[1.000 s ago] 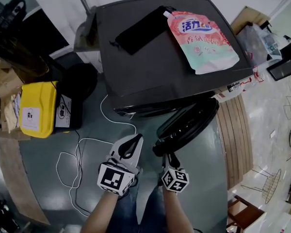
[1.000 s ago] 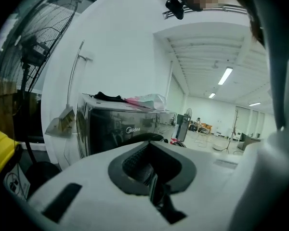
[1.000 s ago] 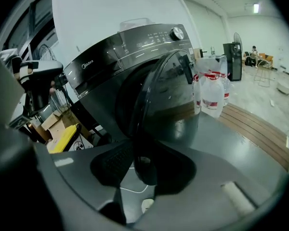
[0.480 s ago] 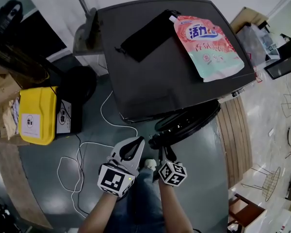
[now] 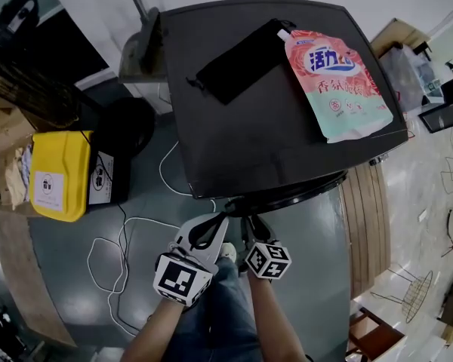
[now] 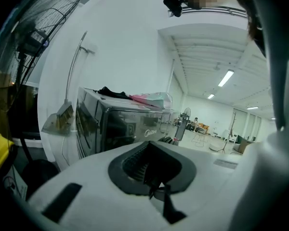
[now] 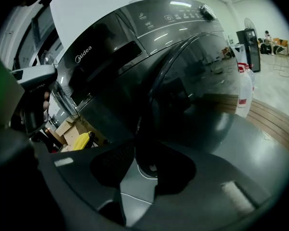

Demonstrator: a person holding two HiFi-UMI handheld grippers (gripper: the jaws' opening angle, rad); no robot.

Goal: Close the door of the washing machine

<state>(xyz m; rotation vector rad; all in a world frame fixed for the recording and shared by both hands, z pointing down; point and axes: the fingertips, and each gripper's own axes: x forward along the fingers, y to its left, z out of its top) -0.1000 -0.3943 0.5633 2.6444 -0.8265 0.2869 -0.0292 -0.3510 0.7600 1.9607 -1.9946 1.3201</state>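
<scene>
Pinching the edge of the round dark glass door (image 7: 202,85) with the black right claw (image 5: 248,223); white left claw (image 5: 217,222) squeezed together just beside it.

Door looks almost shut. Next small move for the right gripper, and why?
Likely push the right gripper forward against the door until it latches: its jaws are together at the door's free edge, which stands slightly off the washing machine front.

The washing machine (image 5: 264,138) is dark grey, the pouch (image 5: 340,85) pink and mint-green, the bin (image 5: 57,173) yellow.
</scene>
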